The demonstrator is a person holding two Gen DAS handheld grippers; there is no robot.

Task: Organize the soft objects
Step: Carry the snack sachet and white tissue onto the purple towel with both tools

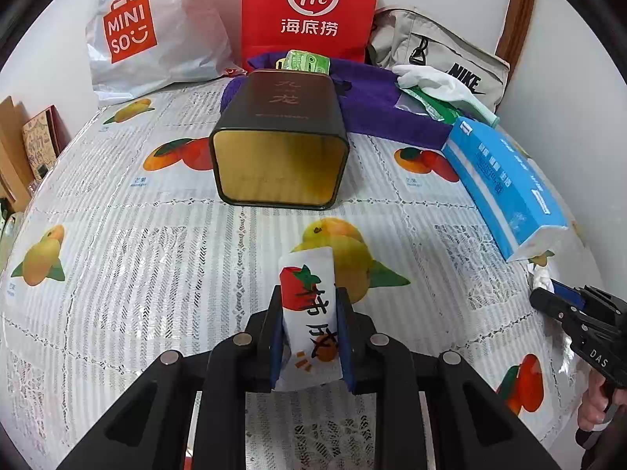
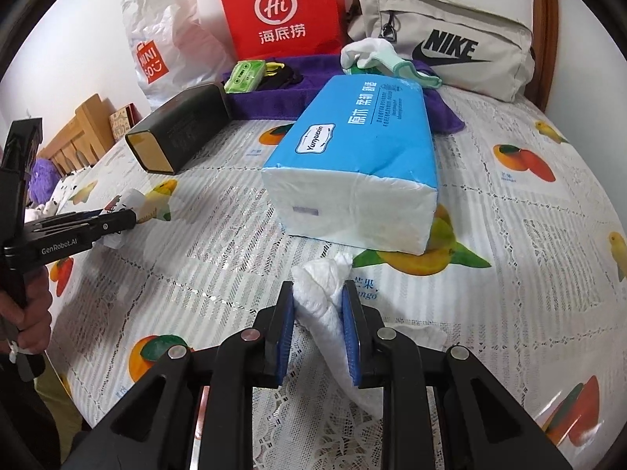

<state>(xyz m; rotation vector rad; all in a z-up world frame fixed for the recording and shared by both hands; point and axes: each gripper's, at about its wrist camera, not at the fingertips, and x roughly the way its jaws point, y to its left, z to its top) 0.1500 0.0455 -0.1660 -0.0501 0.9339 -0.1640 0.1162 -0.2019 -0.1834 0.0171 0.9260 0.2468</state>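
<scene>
1. I see the tin (image 1: 279, 145) lying on its side mid-surface (image 1: 137, 274), its open mouth toward me.
2. Behind it lies a towel (image 1: 368, 105) along the far edge, with the gloves (image 1: 435, 80) on its right part.
3. The tissue pack (image 2: 360, 160) lies right of the tin.
4. Three bags stand against the wall: plastic bag (image 1: 156, 31) left, paper bag (image 1: 311, 8) middle, pouch (image 2: 450, 43) right.

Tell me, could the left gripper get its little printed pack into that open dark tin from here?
Probably yes. The left gripper is shut on the small printed pack, and the dark tin lies on its side, mouth facing it, with only bare tablecloth between.
</scene>
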